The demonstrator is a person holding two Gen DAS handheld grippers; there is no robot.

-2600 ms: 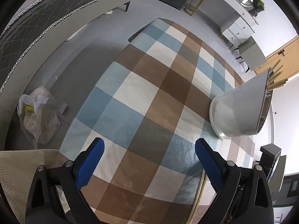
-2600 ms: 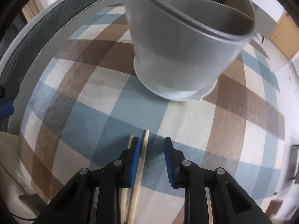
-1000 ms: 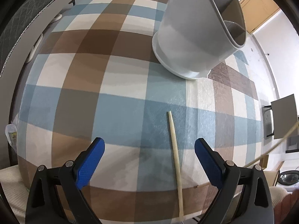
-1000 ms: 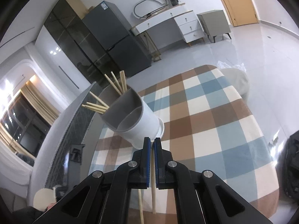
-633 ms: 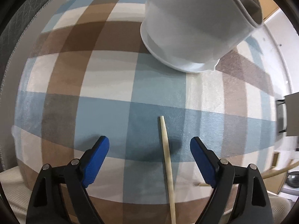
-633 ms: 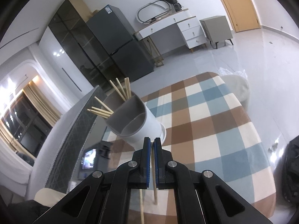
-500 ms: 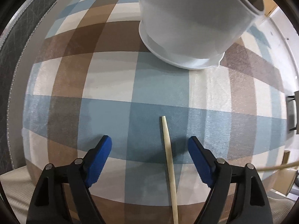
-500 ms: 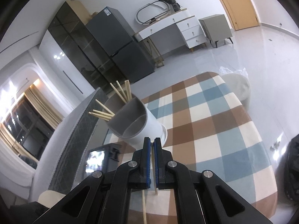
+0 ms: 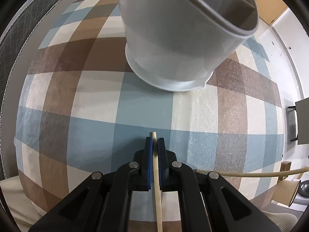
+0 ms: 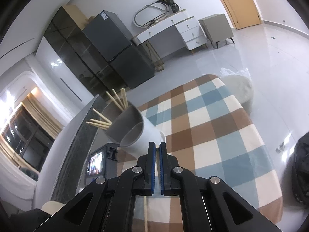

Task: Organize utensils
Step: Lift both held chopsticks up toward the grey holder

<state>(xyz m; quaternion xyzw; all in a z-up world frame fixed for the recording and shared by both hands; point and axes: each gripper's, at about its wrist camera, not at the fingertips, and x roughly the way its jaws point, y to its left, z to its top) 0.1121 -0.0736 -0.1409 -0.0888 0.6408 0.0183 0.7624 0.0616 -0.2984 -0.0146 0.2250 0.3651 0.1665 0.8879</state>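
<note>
My left gripper (image 9: 154, 142) is shut on a wooden chopstick (image 9: 157, 183) that lies on the checked tablecloth (image 9: 92, 100), its tip just past the blue pads. The grey utensil holder (image 9: 179, 38) stands a short way beyond it. My right gripper (image 10: 156, 147) is raised high above the table, jaws closed to a narrow slit; the chopstick it held earlier shows in the left wrist view (image 9: 251, 174) as a thin stick at the right. The holder (image 10: 133, 133) in the right wrist view has several chopsticks (image 10: 115, 104) in it. The table chopstick (image 10: 145, 212) shows below my right gripper.
A grey padded headboard or bench (image 9: 23, 19) runs along the table's left side. A dark fridge (image 10: 119, 50), a white desk (image 10: 173, 31) and a wooden door (image 10: 237, 2) stand far off. A white bag (image 10: 239, 85) lies beyond the table's far end.
My left gripper has closed from wide open onto the chopstick on the table and moved nearer the holder. My right gripper stays raised and shut, tilting slightly.
</note>
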